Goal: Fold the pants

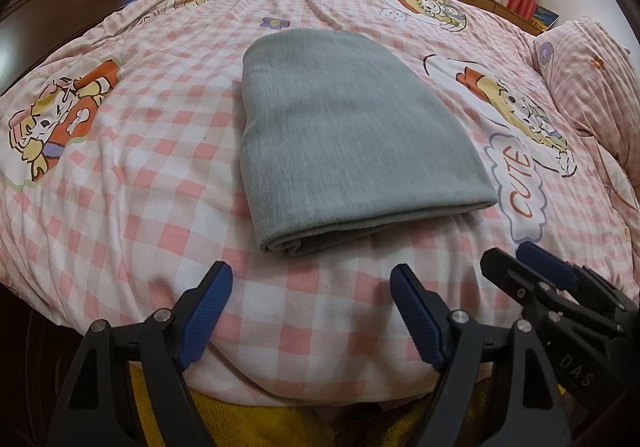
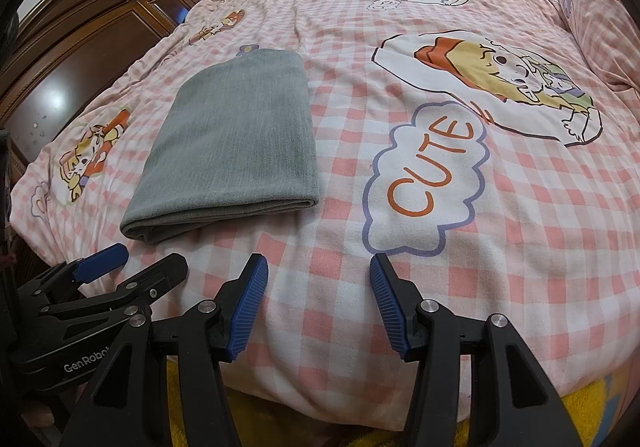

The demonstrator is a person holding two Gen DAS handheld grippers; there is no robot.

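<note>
On the far left stands a dark wooden wardrobe (image 2: 92, 35), hard against the edge of the bed (image 1: 132, 175), which wears a pink-and-white checked cover printed with cartoon figures. Next across lie the grey pants (image 1: 344, 127), already folded into a compact rectangle of several layers, flat on the cover near the bed's middle, the thick rolled fold edge facing the cameras. In the right wrist view the pants (image 2: 236, 143) lie left of centre, well apart from the "CUTE" cloud print (image 2: 424, 179).

The left hand-held gripper (image 1: 312, 311) hovers just short of the near fold edge, its 2 blue-padded fingers spread wide with nothing between them. Just to its right, the right hand-held gripper (image 2: 318, 305) is likewise wide and empty, over bare checked cover near the bed's front edge; neither touches the cloth. A checked pillow (image 1: 592, 87) sits at the far right.

Judging by the tidy bundle and the empty grippers, the folding looks complete or nearly so. If 1 more fold is wanted, each hand-held gripper would need to pinch a near corner through all the layers and carry it over to the far edge; otherwise only light smoothing remains. The soft stacked layers could slip apart if only the top one is caught.
</note>
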